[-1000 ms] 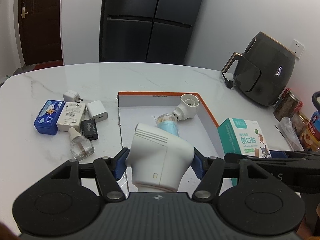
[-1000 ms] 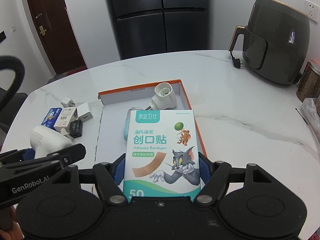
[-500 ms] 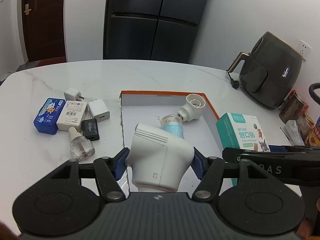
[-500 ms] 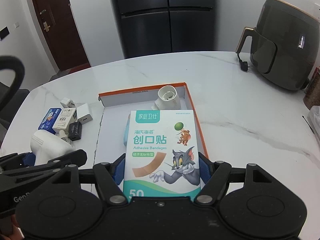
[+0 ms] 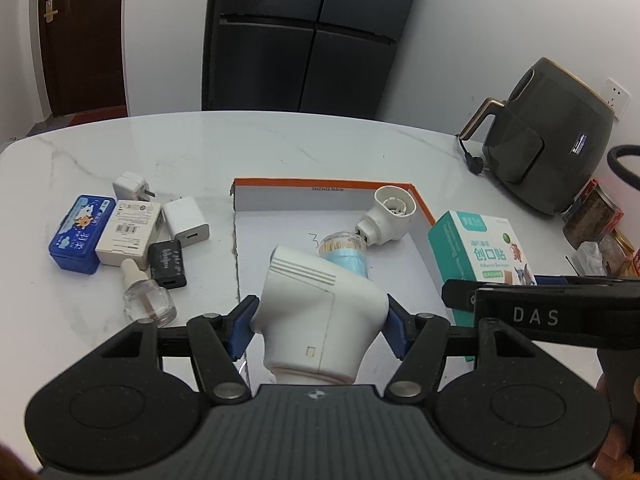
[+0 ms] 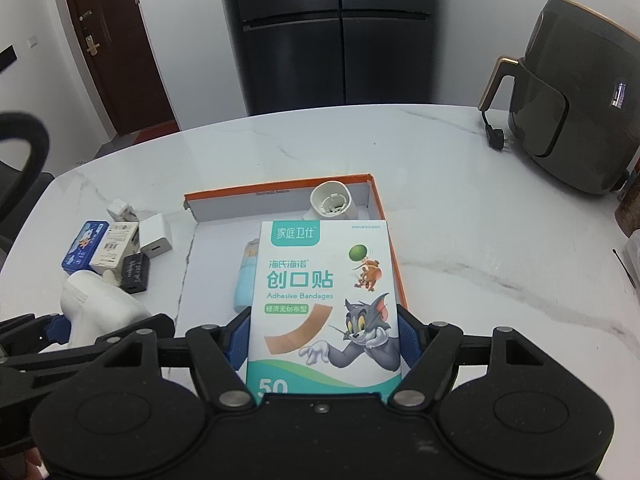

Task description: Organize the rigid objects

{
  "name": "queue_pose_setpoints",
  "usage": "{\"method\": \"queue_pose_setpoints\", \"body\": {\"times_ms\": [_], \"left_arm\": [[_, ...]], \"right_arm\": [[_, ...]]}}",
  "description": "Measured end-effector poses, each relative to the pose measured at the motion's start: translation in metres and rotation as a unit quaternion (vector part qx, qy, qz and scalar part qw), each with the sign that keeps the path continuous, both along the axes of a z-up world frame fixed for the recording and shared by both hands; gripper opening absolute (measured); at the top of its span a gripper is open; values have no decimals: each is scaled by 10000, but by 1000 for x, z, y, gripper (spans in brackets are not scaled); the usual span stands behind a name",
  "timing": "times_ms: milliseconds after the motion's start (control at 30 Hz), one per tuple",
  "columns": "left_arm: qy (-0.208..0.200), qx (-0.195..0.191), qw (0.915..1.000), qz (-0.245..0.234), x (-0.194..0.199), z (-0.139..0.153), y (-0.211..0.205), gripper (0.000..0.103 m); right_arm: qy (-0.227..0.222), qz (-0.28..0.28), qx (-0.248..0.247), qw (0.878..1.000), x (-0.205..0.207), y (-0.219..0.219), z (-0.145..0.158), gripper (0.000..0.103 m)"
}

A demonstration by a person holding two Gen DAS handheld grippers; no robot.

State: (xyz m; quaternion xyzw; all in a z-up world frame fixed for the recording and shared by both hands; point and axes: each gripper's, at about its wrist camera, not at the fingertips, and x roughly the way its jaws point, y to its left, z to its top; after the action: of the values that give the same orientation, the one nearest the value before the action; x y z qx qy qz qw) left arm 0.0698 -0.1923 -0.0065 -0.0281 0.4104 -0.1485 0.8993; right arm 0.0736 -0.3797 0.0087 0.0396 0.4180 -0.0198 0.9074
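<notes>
Gripping a white angled device [image 5: 320,312] between the left gripper's [image 5: 320,326] blue fingers [image 5: 242,326], above the orange-edged box [image 5: 424,208] on the marble counter [image 5: 240,140]. Clamping a bandage carton [image 6: 324,304] in the right gripper [image 6: 324,340], just right of the left fingers. Lying ahead inside the box: a white plug-in unit [image 5: 390,216] and a capped jar [image 5: 346,252].

White marble table [image 5: 280,148] carries an orange-edged tray [image 5: 320,184] at its centre; at nine o'clock of the tray lie a blue tin [image 5: 78,232], a white box [image 5: 128,232], two white chargers [image 5: 186,222], a black adapter [image 5: 168,264] and a glass bottle [image 5: 146,298]; at two o'clock stands a dark air fryer [image 5: 548,140]
</notes>
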Motion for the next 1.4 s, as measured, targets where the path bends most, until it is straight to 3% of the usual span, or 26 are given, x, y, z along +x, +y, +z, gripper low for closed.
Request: {"method": "queue_pose_setpoints", "body": {"times_ms": [767, 1200, 1400], "left_arm": [[164, -29, 9998, 80, 37, -18, -12, 65], [123, -46, 9998, 177, 67, -18, -20, 65], [141, -73, 9998, 125, 82, -21, -30, 65]], "right_arm": [[284, 7, -13, 9996, 29, -21, -29, 84], [-320, 159, -110, 9993, 44, -24, -28, 88], [-471, 84, 119, 9988, 29, -40, -21, 88]]}}
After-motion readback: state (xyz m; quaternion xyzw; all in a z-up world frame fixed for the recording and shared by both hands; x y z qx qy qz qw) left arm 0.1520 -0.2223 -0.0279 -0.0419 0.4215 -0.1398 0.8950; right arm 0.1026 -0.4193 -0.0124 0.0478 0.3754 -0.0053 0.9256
